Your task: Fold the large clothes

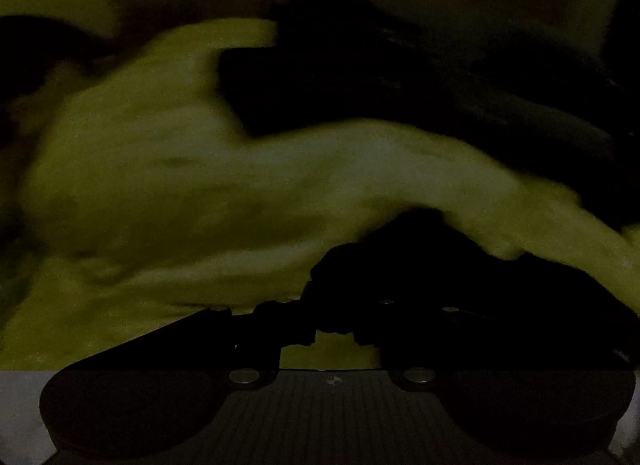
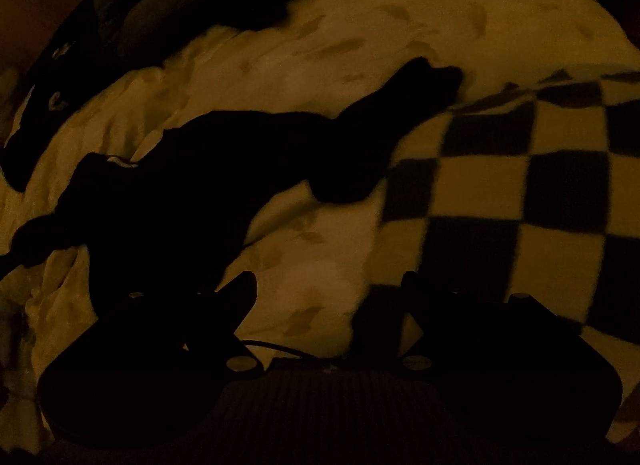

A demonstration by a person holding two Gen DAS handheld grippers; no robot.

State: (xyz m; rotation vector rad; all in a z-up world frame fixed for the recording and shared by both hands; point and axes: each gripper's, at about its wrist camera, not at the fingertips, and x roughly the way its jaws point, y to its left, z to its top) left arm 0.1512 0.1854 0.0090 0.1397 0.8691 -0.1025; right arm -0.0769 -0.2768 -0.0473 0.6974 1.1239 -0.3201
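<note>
The scene is very dark. In the left wrist view a black garment [image 1: 380,77] lies across the pale bedsheet [image 1: 160,185], and part of it runs down into my left gripper [image 1: 336,329], whose fingers are closed together on the dark cloth. In the right wrist view the black garment [image 2: 192,185] stretches from lower left towards the middle over the light leaf-patterned sheet [image 2: 320,45]. My right gripper [image 2: 332,297] is open, its fingers wide apart above the sheet, with the left finger [image 2: 240,289] at the garment's edge.
A black-and-pale checkered blanket [image 2: 520,185] covers the right side of the bed. A dark object [image 2: 52,85] lies at the far left edge. Dark surroundings lie beyond the bed at the top.
</note>
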